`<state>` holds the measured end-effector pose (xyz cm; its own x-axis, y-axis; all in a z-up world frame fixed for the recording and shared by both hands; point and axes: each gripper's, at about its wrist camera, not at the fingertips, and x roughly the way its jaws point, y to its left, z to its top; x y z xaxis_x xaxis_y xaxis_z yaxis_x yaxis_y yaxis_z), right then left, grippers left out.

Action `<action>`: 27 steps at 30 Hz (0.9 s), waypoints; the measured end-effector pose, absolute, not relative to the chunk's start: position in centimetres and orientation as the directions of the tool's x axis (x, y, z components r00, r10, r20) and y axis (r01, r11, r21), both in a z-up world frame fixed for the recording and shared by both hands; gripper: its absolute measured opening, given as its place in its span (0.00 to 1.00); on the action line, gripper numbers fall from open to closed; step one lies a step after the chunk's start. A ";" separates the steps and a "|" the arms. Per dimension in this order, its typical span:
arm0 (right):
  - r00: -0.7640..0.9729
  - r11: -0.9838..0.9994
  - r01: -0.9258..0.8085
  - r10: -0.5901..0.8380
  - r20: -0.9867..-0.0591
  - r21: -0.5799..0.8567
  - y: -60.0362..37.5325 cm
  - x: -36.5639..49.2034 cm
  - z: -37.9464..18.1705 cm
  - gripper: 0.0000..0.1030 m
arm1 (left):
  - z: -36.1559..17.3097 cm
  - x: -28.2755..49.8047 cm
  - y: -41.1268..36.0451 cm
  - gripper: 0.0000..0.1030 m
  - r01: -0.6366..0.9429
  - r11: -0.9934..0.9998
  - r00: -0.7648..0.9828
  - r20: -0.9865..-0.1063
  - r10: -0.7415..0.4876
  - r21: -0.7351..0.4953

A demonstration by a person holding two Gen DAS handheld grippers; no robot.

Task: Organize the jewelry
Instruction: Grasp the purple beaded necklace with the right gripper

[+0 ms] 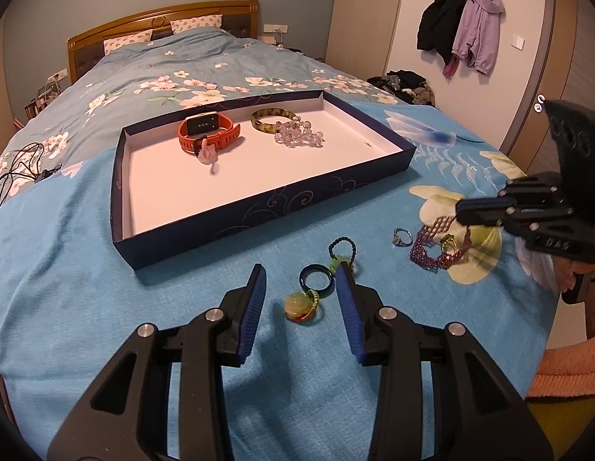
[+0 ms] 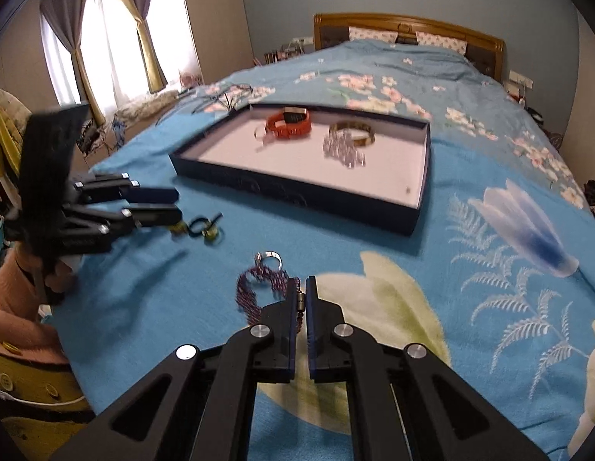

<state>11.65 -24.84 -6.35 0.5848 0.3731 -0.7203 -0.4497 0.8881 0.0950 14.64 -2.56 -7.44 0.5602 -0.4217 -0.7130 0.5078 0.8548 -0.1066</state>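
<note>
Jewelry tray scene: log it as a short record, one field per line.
surface: bed with blue floral blanket
tray: open, dark blue walls, white floor
in tray: orange watch, amber bangle, clear bead bracelet
on blanket: dark ring, silver ring, purple beaded bracelet
left gripper: open, around dark ring
right gripper: shut on purple beaded bracelet

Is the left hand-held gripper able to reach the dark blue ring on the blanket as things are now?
Probably yes. The left hand-held gripper is open, and the dark blue ring lies between its fingers with nothing over it. The yellow-green pendant lies against the ring and might get caught too.
</note>
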 end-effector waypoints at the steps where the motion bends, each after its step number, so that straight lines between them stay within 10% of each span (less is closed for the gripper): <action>1: 0.585 0.884 -0.456 0.386 -0.713 0.104 -24.8 11.5 -6.0 0.03 | -7.4 14.6 -2.6 0.36 0.509 0.854 0.560 -0.712 -0.423 -0.108; 21: 0.629 0.863 -0.488 0.453 -0.632 0.133 -22.9 11.4 -2.9 0.03 | -9.1 15.6 -5.5 0.36 0.574 0.819 0.513 -0.786 -0.346 0.014; 27: 0.633 0.860 -0.490 0.465 -0.619 0.146 -22.8 11.9 -2.8 0.03 | -9.0 15.5 -5.5 0.22 0.582 0.813 0.516 -0.782 -0.349 0.021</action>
<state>11.86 -22.76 -2.84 0.6329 0.4652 -0.6189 -0.4896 0.8597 0.1456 15.47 -5.46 -9.02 0.5162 -0.3493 -0.7820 0.5815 0.8133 0.0207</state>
